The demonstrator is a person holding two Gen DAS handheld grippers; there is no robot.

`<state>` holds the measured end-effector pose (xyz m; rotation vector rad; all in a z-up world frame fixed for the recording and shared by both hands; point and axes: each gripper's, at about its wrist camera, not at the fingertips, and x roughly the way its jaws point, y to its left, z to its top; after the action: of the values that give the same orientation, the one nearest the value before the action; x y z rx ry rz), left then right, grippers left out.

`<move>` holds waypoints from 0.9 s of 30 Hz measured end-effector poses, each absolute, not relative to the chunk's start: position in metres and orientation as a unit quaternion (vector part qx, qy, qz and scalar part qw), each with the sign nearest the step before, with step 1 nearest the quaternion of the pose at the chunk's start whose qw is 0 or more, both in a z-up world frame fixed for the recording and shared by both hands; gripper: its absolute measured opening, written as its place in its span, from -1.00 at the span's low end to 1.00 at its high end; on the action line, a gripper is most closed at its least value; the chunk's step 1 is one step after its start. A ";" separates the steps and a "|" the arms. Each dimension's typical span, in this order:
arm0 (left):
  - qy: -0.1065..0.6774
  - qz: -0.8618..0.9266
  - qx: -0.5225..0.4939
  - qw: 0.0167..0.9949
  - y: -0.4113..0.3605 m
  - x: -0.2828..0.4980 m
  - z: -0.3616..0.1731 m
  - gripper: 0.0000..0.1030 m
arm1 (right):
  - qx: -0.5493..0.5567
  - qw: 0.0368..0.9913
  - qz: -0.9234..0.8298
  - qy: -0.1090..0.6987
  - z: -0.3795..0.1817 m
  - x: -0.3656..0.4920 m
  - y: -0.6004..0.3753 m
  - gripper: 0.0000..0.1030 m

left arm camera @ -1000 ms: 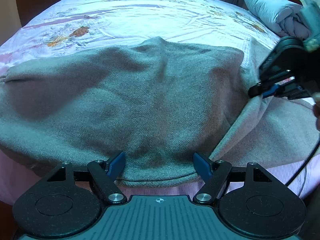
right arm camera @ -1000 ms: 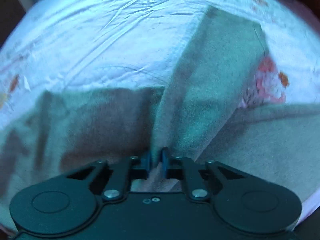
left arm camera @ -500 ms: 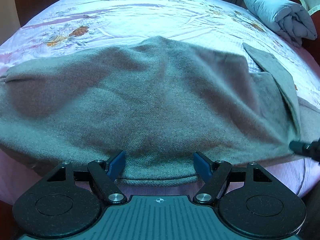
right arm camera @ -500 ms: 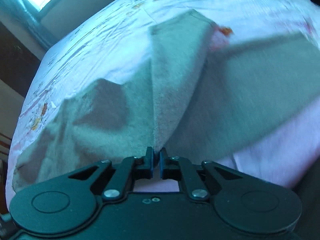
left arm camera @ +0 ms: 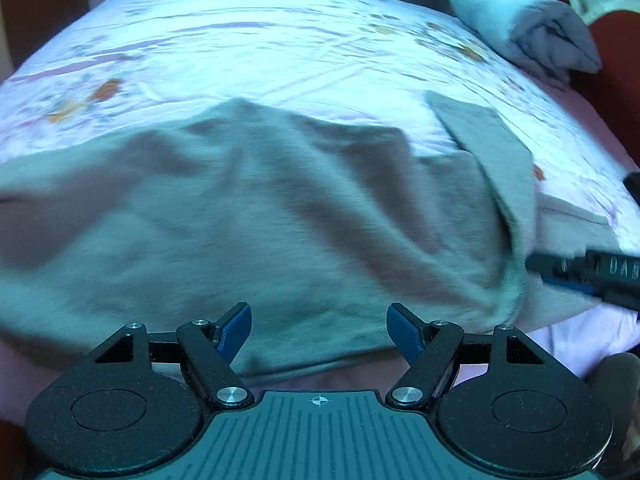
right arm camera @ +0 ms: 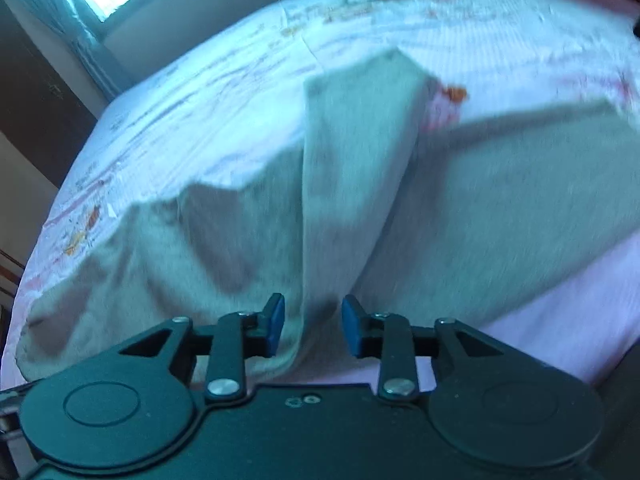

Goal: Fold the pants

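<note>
Lying across the near edge of the bed [left arm camera: 280,40], the grey pants [left arm camera: 260,220] are spread over the floral sheet, with rumpled folds and one leg [right arm camera: 360,128] angled toward the bed's far side. The left gripper [left arm camera: 319,328] is held at the near edge over the fabric's hem, its jaws spread wide with nothing between them. The right gripper [right arm camera: 313,322] is seen with its jaws parted, a ridge of the pants lying between the blue pads [right arm camera: 275,322] without being pinched. A rolled blanket [left arm camera: 524,28] is seen at the bed's far right corner.
</note>
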<state>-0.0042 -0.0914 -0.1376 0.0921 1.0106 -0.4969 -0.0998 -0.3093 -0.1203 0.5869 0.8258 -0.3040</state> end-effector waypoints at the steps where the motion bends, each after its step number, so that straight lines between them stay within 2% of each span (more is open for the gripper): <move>1: 0.481 -0.242 0.046 0.842 -0.099 -0.004 -0.140 0.45 | 0.270 0.867 -0.146 0.391 -0.116 -0.096 -0.313 -0.54; 8: 0.492 -0.252 0.073 0.830 -0.125 -0.007 -0.159 0.45 | 0.223 0.877 -0.148 0.400 -0.098 -0.034 -0.345 -0.52; 13: 0.495 -0.254 0.069 0.828 -0.123 -0.006 -0.162 0.45 | 0.190 0.869 -0.164 0.428 -0.105 0.035 -0.359 -0.51; 17: 0.496 -0.247 0.063 0.830 -0.123 -0.003 -0.162 0.45 | 0.157 0.857 -0.167 0.461 -0.121 0.076 -0.359 -0.58; 27: 0.492 -0.230 0.057 0.838 -0.122 0.002 -0.160 0.45 | 0.131 0.846 -0.189 0.480 -0.139 0.071 -0.361 -0.69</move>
<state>0.0019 -0.1220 -0.1596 0.1215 1.0416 -0.4856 0.0711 -0.3613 -0.1386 0.2758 1.0130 -0.3994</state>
